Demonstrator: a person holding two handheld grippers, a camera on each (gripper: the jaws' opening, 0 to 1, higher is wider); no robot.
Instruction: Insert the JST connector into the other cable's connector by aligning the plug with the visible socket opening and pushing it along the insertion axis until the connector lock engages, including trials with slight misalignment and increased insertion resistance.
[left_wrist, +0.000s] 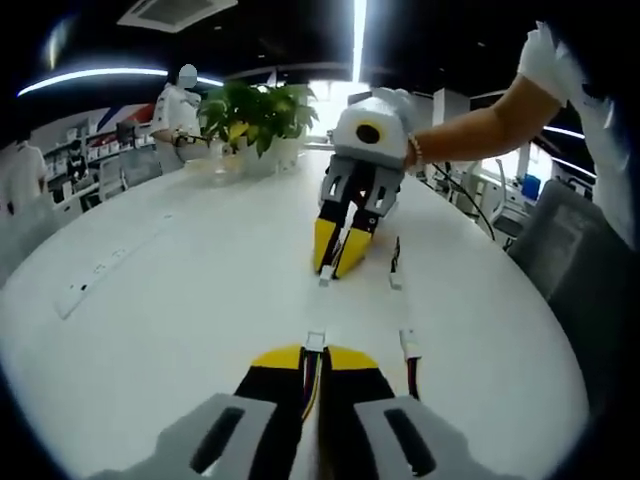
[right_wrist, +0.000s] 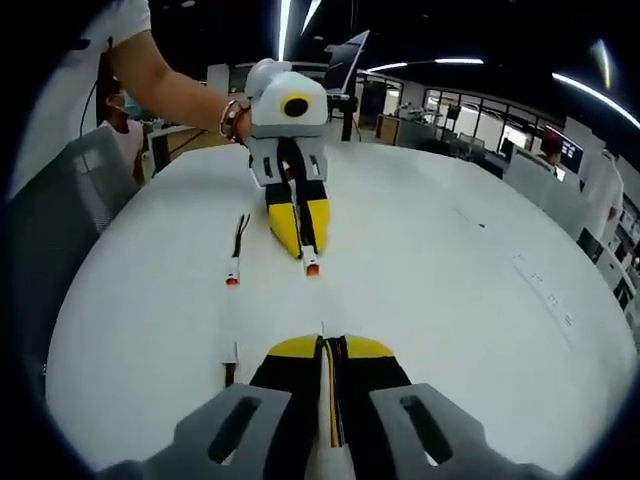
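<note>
1. Nearest the lens in the left gripper view, the left gripper is seen with its yellow-tipped jaws pressed together on a cable; coloured wires run back between them and a white connector juts just past the tips.
2. In the right gripper view the right gripper is likewise closed on its cable, a thin wire lying in the slit between the jaws; its connector is better seen in the left gripper view, white, at the tips and about at the table.
3. The 2 grippers are held facing each other, well apart. From the left gripper the other connector lies straight ahead and slightly to the right; both connectors' long axes are judged to run roughly along 1 line, the gap between them being bare table.
4. The coming move is judged to be a closing of that gap along this line; neither hand is plainly nearer, and alignment of plug and socket cannot be told at this size.
5. Counted: 2 grippers, 2 held cables, 2 loose cables on the table, 1 beside each gripper, each with a white end.
</note>
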